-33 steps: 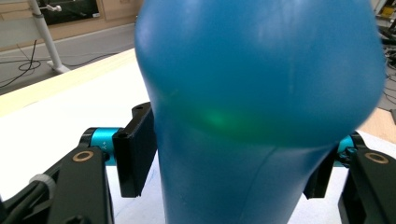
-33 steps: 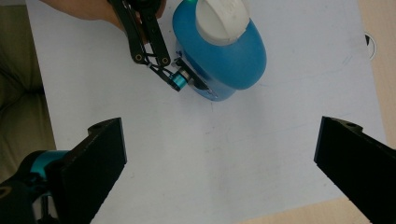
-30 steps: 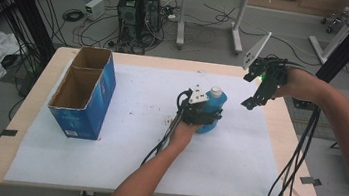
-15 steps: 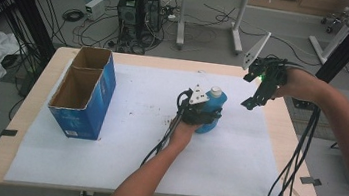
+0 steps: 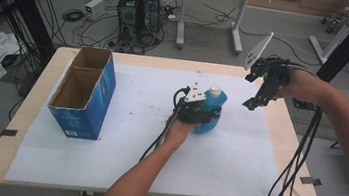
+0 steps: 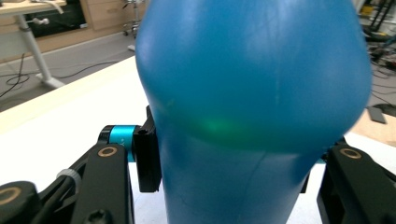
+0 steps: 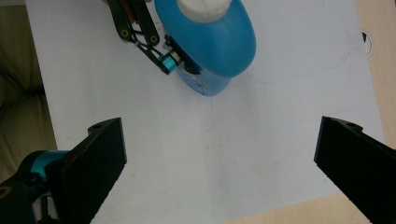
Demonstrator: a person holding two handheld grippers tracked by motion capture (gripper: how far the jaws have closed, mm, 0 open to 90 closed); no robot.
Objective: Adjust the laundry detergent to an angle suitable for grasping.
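White paper sheet (image 5: 120, 157) on the pale wooden table (image 5: 301, 159), bare around the centre; an open blue cardboard box (image 5: 83, 94) stands near the left edge. Left gripper (image 5: 200, 112), forearm reaching in from the near edge, jaws having just closed, clamped on the lower body of the blue plastic bottle with white cap (image 5: 210, 107). The bottle stands upright at mid-table, long axis vertical, cap uppermost. Right gripper (image 5: 260, 91) held above the far right corner, tilted downward, jaws wide apart, holding nothing.
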